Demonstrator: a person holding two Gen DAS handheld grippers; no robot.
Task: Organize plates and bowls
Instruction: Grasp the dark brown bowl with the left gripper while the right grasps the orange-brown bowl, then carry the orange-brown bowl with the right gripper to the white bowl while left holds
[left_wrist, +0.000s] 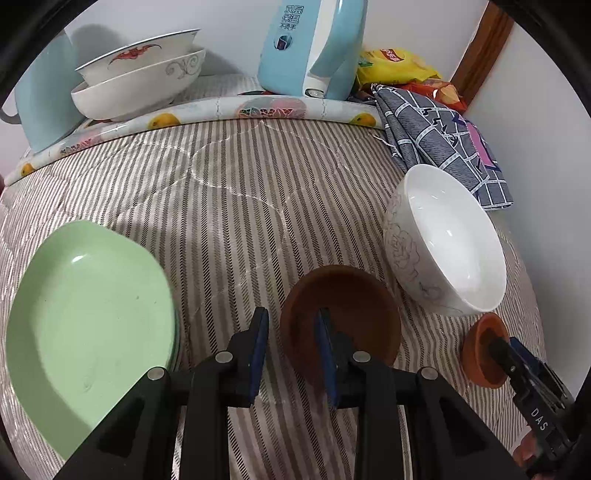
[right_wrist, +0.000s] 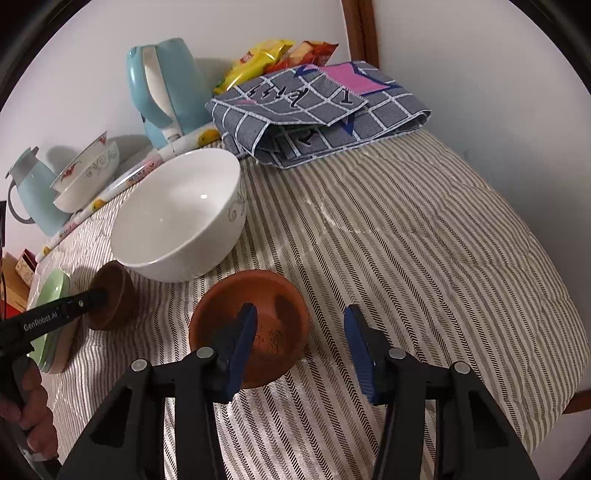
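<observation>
Both small round brown clay bowls look light, stiff and chippable; the rim wall is the place to pinch. The left tongs stand narrowly parted astride the darker bowl's near rim on the striped tabletop. The right tongs gape half-open, one finger inside the orange-brown bowl, gripping nothing.

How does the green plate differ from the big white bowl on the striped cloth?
The green plate is shallow and plain; the white bowl is deep, with a faint grey flower drawn on its outside. The green plate lies on top of at least one other plate, while the white bowl stands alone. Both are empty and sit on the striped cloth.
</observation>
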